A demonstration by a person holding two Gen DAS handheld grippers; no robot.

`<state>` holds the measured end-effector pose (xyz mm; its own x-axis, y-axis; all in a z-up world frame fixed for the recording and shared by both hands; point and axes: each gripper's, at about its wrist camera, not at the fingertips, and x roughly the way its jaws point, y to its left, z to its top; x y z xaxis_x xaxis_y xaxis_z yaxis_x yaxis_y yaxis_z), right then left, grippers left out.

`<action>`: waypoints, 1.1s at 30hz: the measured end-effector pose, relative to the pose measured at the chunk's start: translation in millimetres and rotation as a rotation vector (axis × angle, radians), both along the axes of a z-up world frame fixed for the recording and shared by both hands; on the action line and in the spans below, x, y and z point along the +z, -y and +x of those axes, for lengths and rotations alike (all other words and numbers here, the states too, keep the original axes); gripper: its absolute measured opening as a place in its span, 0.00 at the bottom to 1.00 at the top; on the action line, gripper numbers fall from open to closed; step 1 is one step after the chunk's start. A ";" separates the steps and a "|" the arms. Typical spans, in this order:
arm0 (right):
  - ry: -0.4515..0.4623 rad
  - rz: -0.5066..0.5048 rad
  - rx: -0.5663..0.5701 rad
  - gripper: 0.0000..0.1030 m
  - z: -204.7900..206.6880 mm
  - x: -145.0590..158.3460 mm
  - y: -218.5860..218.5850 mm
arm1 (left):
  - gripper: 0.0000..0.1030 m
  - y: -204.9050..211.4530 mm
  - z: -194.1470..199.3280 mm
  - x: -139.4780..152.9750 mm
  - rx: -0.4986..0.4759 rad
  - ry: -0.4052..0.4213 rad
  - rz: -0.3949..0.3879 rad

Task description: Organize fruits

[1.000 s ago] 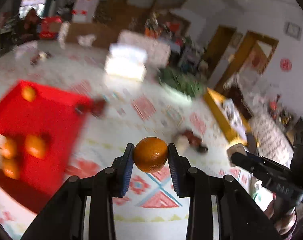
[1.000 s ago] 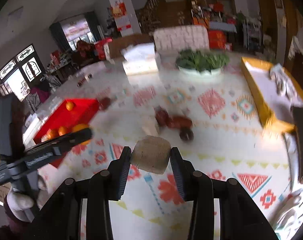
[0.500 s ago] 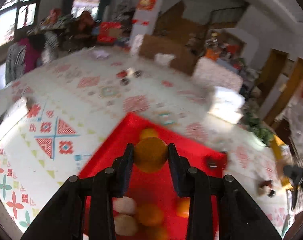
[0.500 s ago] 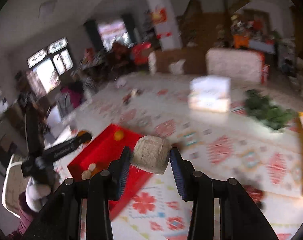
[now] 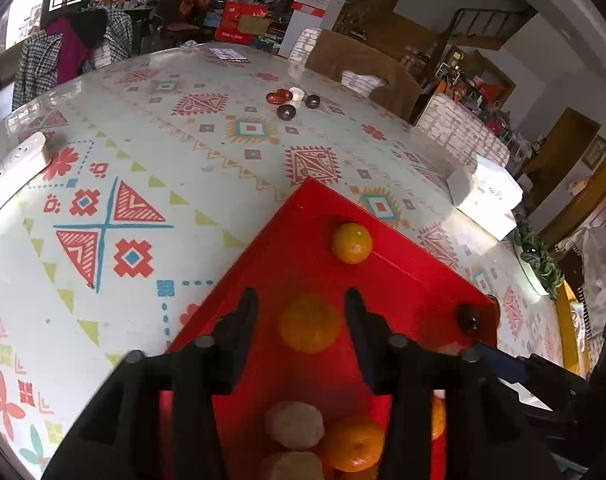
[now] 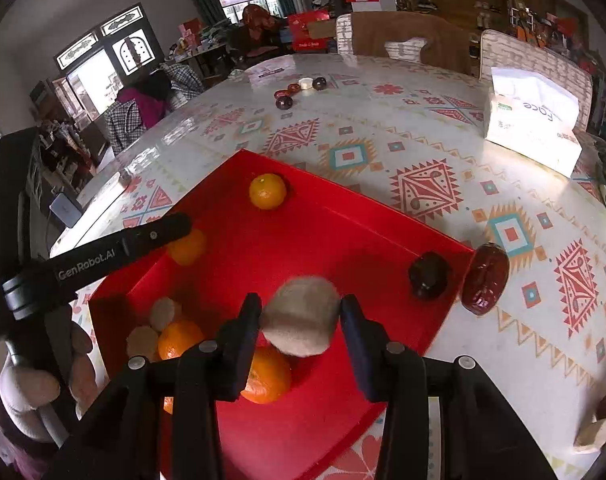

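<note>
My left gripper (image 5: 301, 306) has just been opening its jaws — the orange (image 5: 309, 323) sits blurred between them with a gap on both sides, nothing pinching it, right over the red tray (image 5: 303, 216). My right gripper (image 6: 299, 316) has been easing open too, though only a little. Its brown fruit (image 6: 300, 316) is between the jaws, touching the left pad and clear of the right one, so the grip is off. Below it in the tray there's an orange pile (image 6: 265, 376) with more brown ones, and a lone orange (image 6: 267, 191) at the far corner. A dark date (image 6: 429, 275) lies by the tray's right edge, a red date (image 6: 485, 279) just outside on the table (image 6: 423, 128).
</note>
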<state>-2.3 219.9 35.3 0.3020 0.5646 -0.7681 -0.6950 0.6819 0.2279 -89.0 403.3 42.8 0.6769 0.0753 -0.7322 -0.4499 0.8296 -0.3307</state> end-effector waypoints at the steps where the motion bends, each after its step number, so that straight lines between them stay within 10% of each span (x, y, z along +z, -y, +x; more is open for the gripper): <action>1: 0.005 0.005 -0.001 0.49 -1.7 2.2 -0.6 | 0.48 1.8 -1.0 1.8 -0.001 0.006 0.002; 10: 0.065 0.101 -0.077 0.57 -24.0 46.6 62.9 | 0.48 54.7 -38.3 50.1 -0.071 0.155 0.019; 20: 0.188 0.146 -0.365 0.57 -71.3 125.0 235.8 | 0.48 142.7 -108.7 137.9 -0.266 0.425 -0.015; 29: 0.306 0.221 -0.608 0.57 -110.6 259.1 378.5 | 0.49 153.6 -192.8 237.0 -0.307 0.603 0.092; 33: 0.444 0.104 -0.680 0.57 -128.7 339.8 399.2 | 0.63 135.6 -220.8 294.7 -0.219 0.628 0.236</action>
<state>-130.9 -179.3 375.1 0.8678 0.2100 -0.4505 -0.1774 0.9775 0.1140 -309.8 267.6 337.4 0.9839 -0.0023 -0.1789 -0.0473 0.9609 -0.2727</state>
